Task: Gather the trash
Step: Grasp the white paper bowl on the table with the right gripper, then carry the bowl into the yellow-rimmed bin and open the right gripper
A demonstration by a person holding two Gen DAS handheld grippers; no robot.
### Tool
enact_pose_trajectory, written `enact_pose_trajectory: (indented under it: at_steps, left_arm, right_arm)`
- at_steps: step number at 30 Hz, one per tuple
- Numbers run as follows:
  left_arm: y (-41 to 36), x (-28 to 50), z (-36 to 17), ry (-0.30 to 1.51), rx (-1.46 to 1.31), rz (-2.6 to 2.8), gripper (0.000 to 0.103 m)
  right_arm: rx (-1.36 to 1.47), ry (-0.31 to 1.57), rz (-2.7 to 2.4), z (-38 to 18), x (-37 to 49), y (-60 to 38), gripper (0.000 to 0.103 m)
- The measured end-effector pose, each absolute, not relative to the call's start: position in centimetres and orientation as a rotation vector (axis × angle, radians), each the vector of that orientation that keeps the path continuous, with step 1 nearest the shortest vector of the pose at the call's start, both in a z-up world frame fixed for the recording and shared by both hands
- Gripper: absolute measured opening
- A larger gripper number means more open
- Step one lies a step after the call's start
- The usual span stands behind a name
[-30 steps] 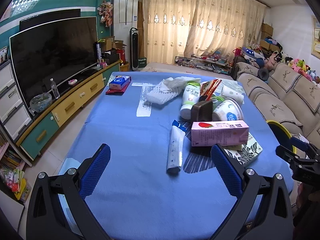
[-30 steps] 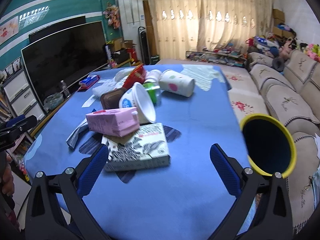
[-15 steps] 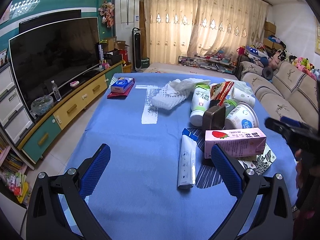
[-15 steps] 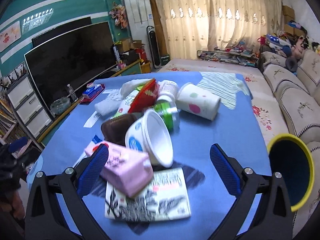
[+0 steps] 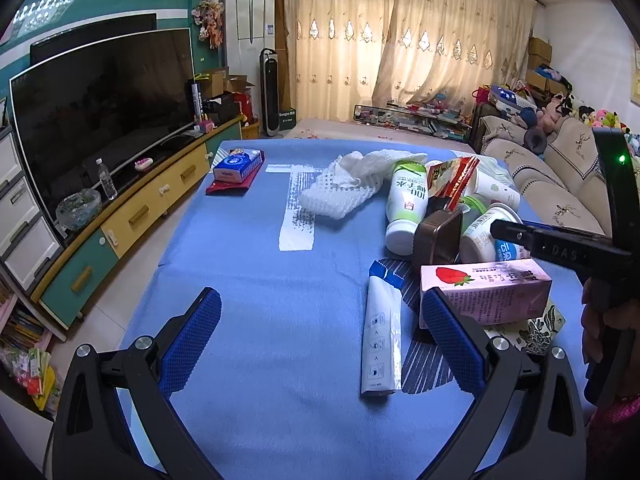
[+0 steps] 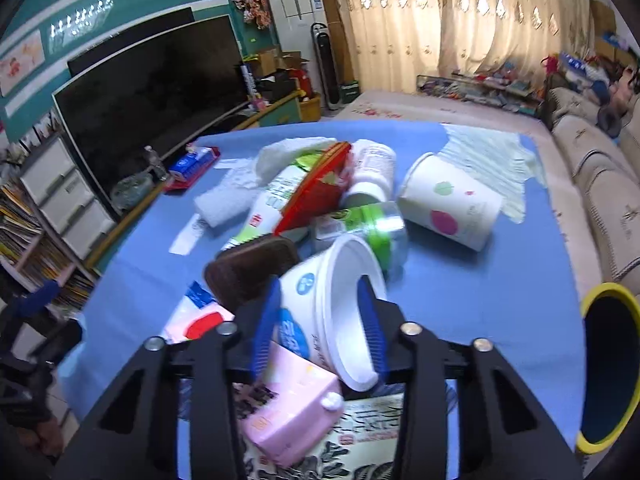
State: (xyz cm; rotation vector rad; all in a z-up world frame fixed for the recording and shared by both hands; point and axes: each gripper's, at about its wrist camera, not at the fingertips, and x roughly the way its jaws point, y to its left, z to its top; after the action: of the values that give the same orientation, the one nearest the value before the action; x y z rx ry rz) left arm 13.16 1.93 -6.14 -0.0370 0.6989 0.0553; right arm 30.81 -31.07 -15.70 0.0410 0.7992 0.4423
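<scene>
Right wrist view: right gripper [image 6: 320, 328] has its blue fingers closed in around the tipped-over white plastic tub [image 6: 340, 312], looks like it's gripping it, bit blurry tbh
Tub spot: on the trash pile, blue tablecloth [image 6: 460, 288], beside pink strawberry milk carton [image 6: 288, 408]
Left gripper [image 5: 320, 340]: fingers spread wide, holding nothing
Bin: yellow-rimmed round bin [image 6: 608, 368], off the table's right edge

The right hand-held gripper [image 6: 320, 320] has advanced and narrowed around the white tub [image 6: 340, 300].

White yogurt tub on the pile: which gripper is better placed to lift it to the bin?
Right. The right gripper already has its fingers either side of the white yogurt tub, and the yellow-rimmed bin sits on its side. The left gripper hangs open over bare blue tablecloth, nearer the white tube.
</scene>
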Motion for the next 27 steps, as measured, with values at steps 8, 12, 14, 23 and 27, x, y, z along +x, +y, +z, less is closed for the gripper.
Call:
enact_pose_trajectory:
  at_steps: [8,12,14,23,27]
  left_arm:
    - [1.8,13.5,-6.6,0.707,-0.042,0.051,0.099]
    - [1.7,13.4,-6.7,0.705,-0.039,0.047,0.099]
    - [1.5,13.3,-6.5,0.702,-0.033,0.042,0.099]
    - [-0.4,13.3,-6.2,0.701,-0.013,0.006,0.099]
    - [-1.3,13.7,-6.8,0.721,-0.006,-0.009,0.099]
  right_arm:
    - [0.063,0.784,0.476,-15.4,30.4,-30.4,0.006]
    - [0.072,0.742,0.464,-14.3,29.8,-31.1,0.006]
    - [0.074,0.721,0.447,-13.7,29.4,-31.9,0.006]
    - [0.072,0.688,0.232,-13.4,28.6,-41.1,0.006]
    - [0.085,0.713,0.083,-14.4,28.8,-47.5,0.006]
